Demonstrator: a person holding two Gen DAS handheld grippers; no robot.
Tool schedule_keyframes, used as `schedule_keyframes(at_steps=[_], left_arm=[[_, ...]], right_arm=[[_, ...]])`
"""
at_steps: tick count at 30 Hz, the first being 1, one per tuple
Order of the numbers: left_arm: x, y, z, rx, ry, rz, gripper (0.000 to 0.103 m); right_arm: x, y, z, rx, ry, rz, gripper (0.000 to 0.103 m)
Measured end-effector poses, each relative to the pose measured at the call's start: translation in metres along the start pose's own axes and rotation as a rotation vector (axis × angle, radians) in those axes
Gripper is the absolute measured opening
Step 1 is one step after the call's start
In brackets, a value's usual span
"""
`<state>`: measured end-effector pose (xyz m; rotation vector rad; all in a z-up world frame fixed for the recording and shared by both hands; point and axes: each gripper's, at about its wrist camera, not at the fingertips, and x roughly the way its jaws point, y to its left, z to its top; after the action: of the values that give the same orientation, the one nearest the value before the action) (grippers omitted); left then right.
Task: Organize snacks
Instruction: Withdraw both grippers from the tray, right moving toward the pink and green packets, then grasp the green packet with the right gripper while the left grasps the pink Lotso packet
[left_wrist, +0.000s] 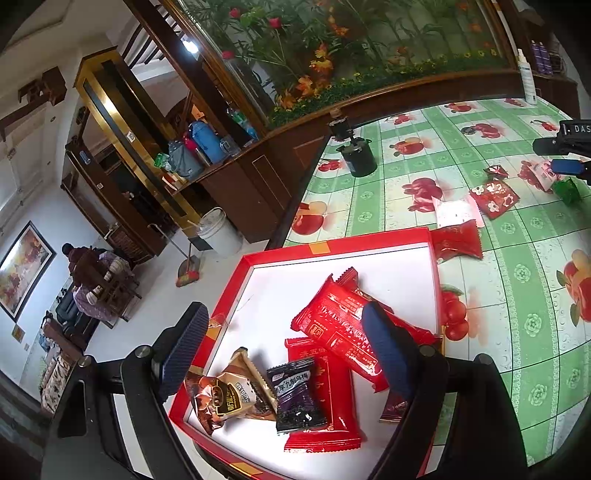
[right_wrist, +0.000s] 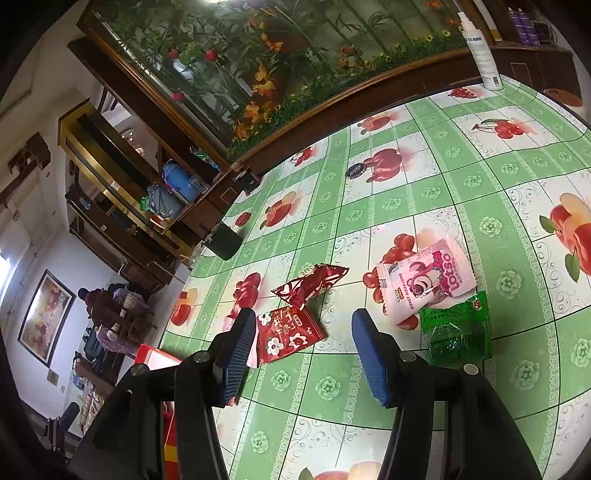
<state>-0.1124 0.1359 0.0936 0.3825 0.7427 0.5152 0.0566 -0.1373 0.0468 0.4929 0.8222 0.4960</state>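
A red box with a white floor (left_wrist: 369, 258) lies on the table and holds several snacks: long red packets (left_wrist: 340, 328), a dark purple packet (left_wrist: 295, 398) and a brown packet (left_wrist: 225, 395). My left gripper (left_wrist: 284, 354) is open and empty just above them. My right gripper (right_wrist: 303, 350) is open and empty over the tablecloth. A red flowered packet (right_wrist: 288, 336) lies between its fingers near the left one. A dark red packet (right_wrist: 310, 282) lies beyond it. A pink packet (right_wrist: 428, 280) and a green packet (right_wrist: 458, 332) lie to the right.
A green fruit-print tablecloth (right_wrist: 461, 177) covers the table. A black jar (left_wrist: 356, 157) stands near the far left table edge. A white spray bottle (right_wrist: 480, 51) stands at the back. A red packet (left_wrist: 456, 240) and a white packet (left_wrist: 456, 212) lie beside the box.
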Motion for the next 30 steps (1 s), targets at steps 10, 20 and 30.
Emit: schedule_keyframes(at_steps=[10,20,30], left_arm=[[0.003,-0.003,-0.001,0.001,0.007,-0.014,0.086],[0.003,-0.005,0.000,0.008,0.008,-0.020,0.086],[0.012,-0.031,0.037,0.082,-0.020,-0.086,0.086]], right_arm=[[0.002,-0.002,0.001,0.002,0.005,-0.001,0.057],[0.002,-0.002,0.001,0.005,0.006,0.000,0.057],[0.001,-0.015,0.002,-0.059,0.033,-0.066,0.057]])
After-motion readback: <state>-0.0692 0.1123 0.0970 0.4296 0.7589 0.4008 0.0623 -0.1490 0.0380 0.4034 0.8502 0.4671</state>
